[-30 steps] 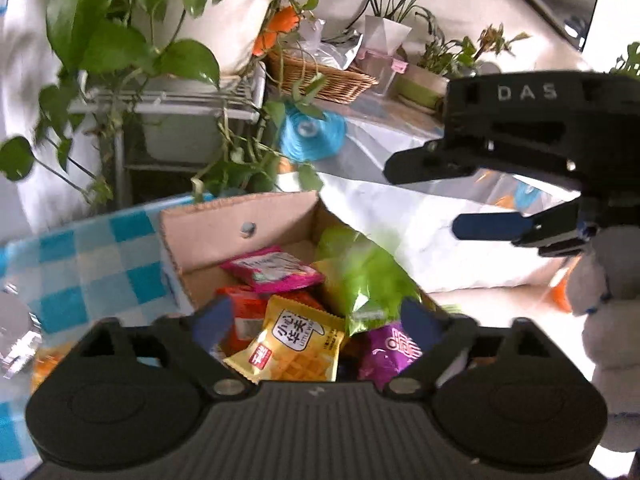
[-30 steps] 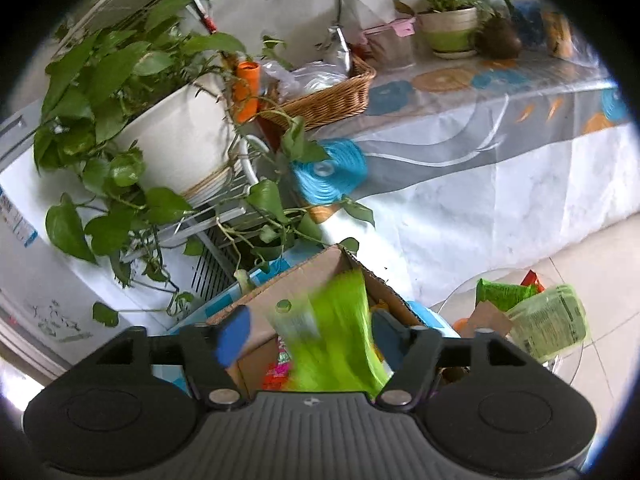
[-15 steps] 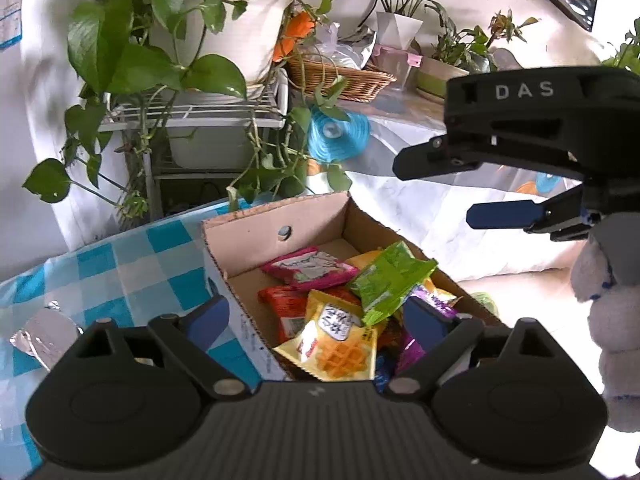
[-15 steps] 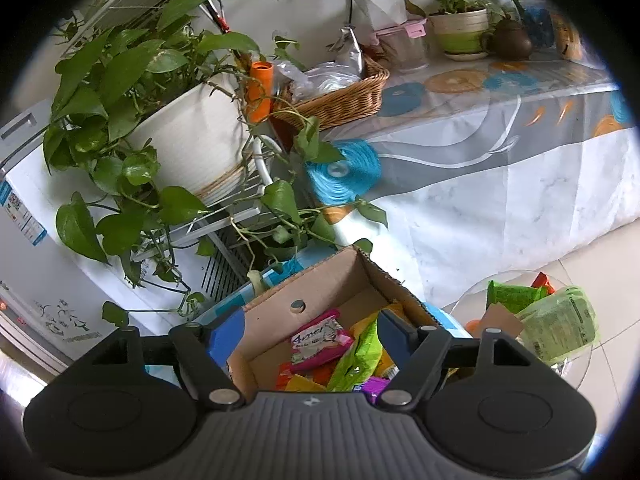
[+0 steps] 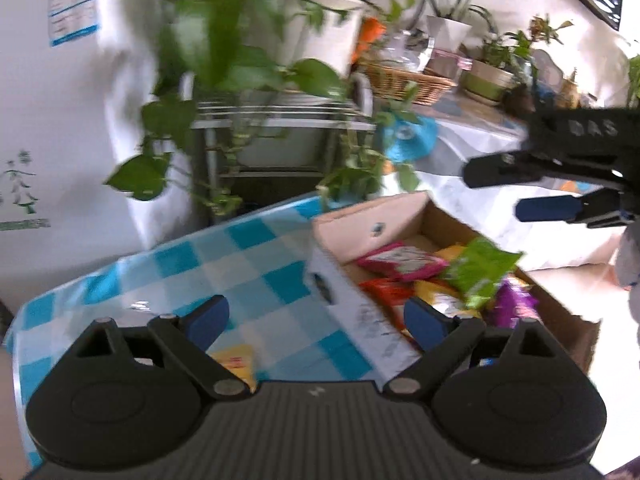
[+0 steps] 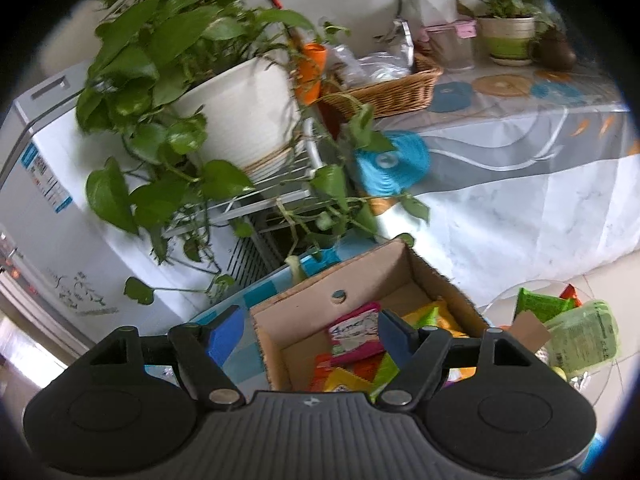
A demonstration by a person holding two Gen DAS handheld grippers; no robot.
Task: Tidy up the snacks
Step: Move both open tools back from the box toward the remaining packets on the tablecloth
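Note:
An open cardboard box stands on a blue-and-white checked cloth. Several snack packets lie in it, with a green packet and a pink packet on top. My left gripper is open and empty, low over the cloth just left of the box. A yellow packet lies on the cloth under it, partly hidden. My right gripper hovers above the box's near-left wall, open, nothing between its blue pads.
A big potted plant on a metal rack trails leaves behind the box. To the right is a cloth-covered table with a wicker basket and small pots. A round glass table holds more green packets. A white appliance stands left.
The green packet left the right gripper's jaws and now lies in the box; those jaws stand wider. The left gripper swung left, so the box sits right in its view.

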